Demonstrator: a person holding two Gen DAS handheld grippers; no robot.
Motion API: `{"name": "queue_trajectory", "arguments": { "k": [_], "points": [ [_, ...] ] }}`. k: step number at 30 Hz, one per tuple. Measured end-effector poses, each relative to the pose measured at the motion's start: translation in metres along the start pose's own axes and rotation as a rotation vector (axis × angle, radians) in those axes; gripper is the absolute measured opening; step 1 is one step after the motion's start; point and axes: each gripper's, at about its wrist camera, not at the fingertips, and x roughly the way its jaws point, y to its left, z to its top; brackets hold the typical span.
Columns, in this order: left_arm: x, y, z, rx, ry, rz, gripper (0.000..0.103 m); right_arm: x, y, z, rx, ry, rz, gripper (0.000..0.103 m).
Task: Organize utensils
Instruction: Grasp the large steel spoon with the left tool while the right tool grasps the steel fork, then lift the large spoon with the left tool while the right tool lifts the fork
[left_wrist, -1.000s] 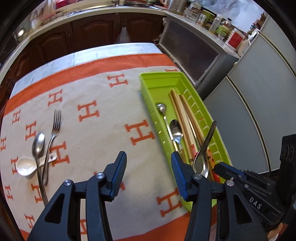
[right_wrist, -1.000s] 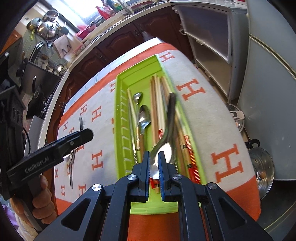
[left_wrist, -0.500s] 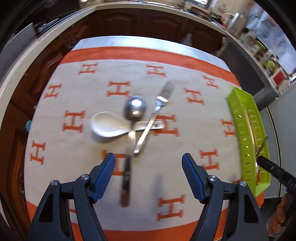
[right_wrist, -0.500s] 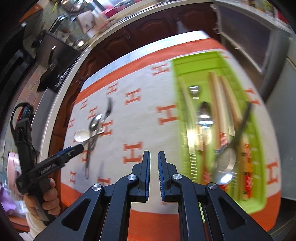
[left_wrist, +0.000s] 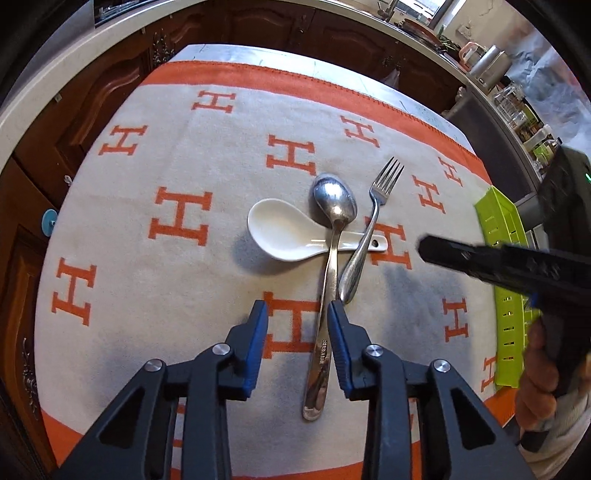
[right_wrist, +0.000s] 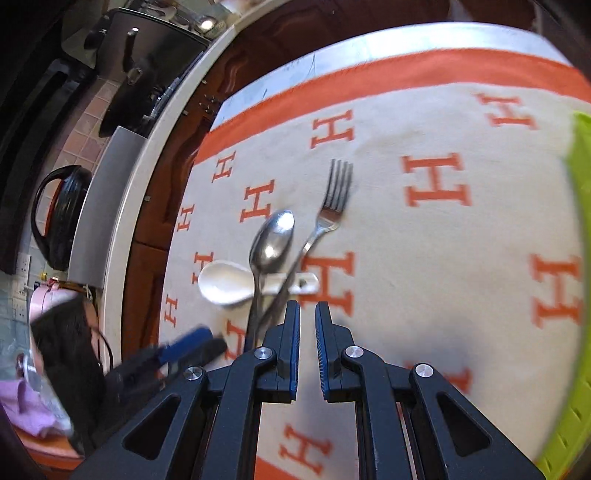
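Observation:
A metal spoon, a metal fork and a white ceramic spoon lie crossed on the cloth; the metal ones rest over the white spoon's handle. My left gripper is open, low over the metal spoon's handle, which runs between its fingers by the right one. My right gripper is nearly shut with a narrow gap, empty, just right of the fork and spoon handles. The green tray lies at the right.
The table carries a beige cloth with orange H marks and an orange border. Dark wood cabinets and a counter run behind. A kettle stands on the counter to the left in the right wrist view. The tray edge shows at right.
My left gripper has dropped toward the metal spoon handle and narrowed. My right gripper let go of a spoon in the tray and swung left to the pile.

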Motion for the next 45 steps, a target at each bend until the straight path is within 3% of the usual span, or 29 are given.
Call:
{"name": "queue_trajectory", "arguments": {
  "k": [3, 10, 16, 20, 27, 36, 45],
  "points": [
    [0.001, 0.002, -0.002, 0.013, -0.005, 0.003, 0.031, 0.023, 0.0, 0.017, 0.026, 0.009, 0.017, 0.009],
    [0.001, 0.012, 0.001, 0.006, -0.019, -0.005, 0.031, 0.061, 0.005, 0.041, 0.044, 0.046, -0.033, 0.012],
    [0.006, 0.015, 0.002, 0.005, -0.009, -0.019, 0.031, 0.073, 0.023, 0.049, 0.032, 0.032, -0.132, 0.012],
    [0.007, 0.015, 0.002, -0.005, 0.005, -0.044, 0.031, 0.073, 0.03, 0.049, 0.015, 0.017, -0.178, 0.006],
    [0.011, 0.0, 0.01, 0.017, 0.026, -0.112, 0.03, 0.06, 0.011, 0.044, 0.069, -0.002, -0.134, 0.004],
    [0.044, 0.0, 0.037, -0.045, 0.102, -0.18, 0.01, 0.014, -0.014, 0.029, 0.111, -0.051, -0.03, 0.003],
    [0.057, -0.011, 0.054, -0.049, 0.118, -0.198, 0.009, -0.005, -0.035, 0.016, 0.14, -0.076, 0.018, 0.002]
  ]
}}
